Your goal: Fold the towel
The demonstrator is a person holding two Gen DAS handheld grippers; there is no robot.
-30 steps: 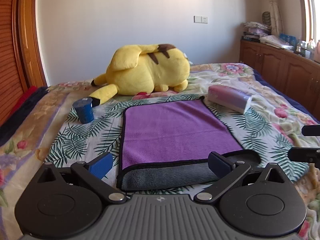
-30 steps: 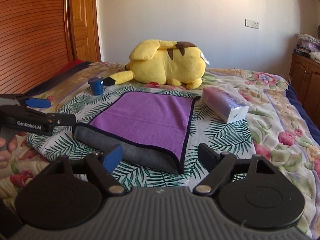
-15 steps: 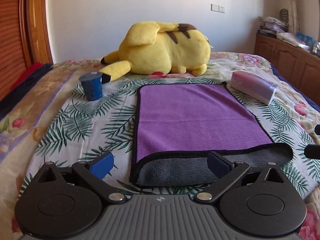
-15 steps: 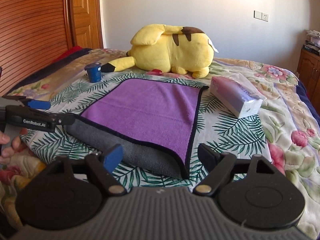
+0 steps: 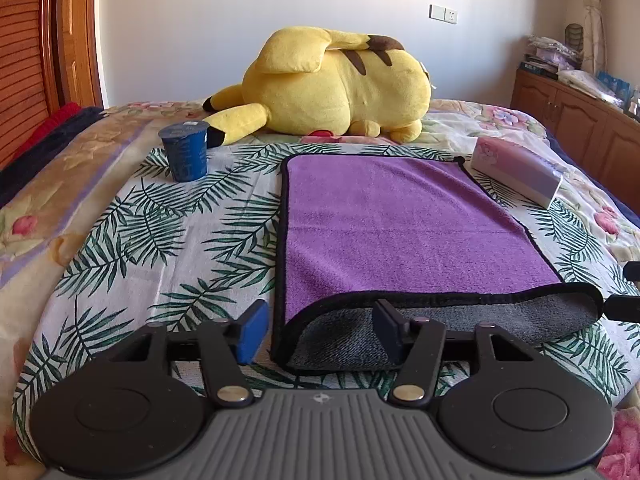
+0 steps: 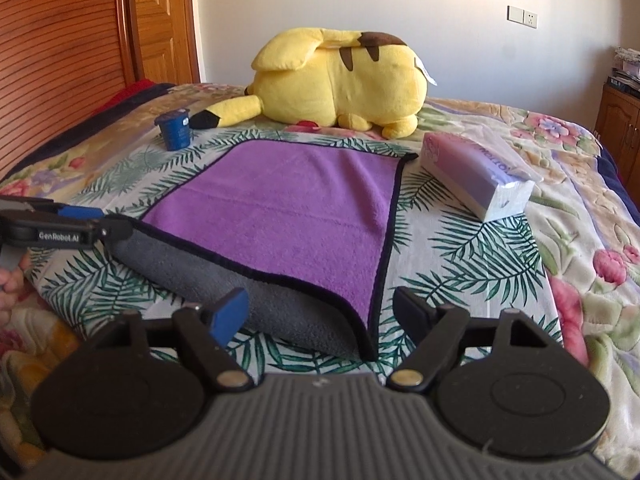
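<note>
A purple towel [image 5: 400,224] with a black hem lies flat on the bed; it also shows in the right wrist view [image 6: 288,216]. Its near edge is turned over, showing the grey underside [image 5: 460,320]. My left gripper [image 5: 320,330] is open, its jaws on either side of the towel's near left corner. My right gripper [image 6: 320,312] is open, its jaws on either side of the near right corner [image 6: 368,344]. The left gripper also appears at the left in the right wrist view [image 6: 60,224], and the right gripper's tips at the right edge in the left wrist view [image 5: 628,292].
A yellow plush toy [image 5: 332,84] lies behind the towel. A blue cup [image 5: 186,152] stands at the far left, a tissue pack [image 5: 520,170] at the far right. A wooden wardrobe [image 6: 60,60] is on the left, cabinets [image 5: 580,128] on the right.
Both grippers have moved forward and lower toward the towel's near edge. The towel now looks larger and closer, with each near corner between open jaws.
</note>
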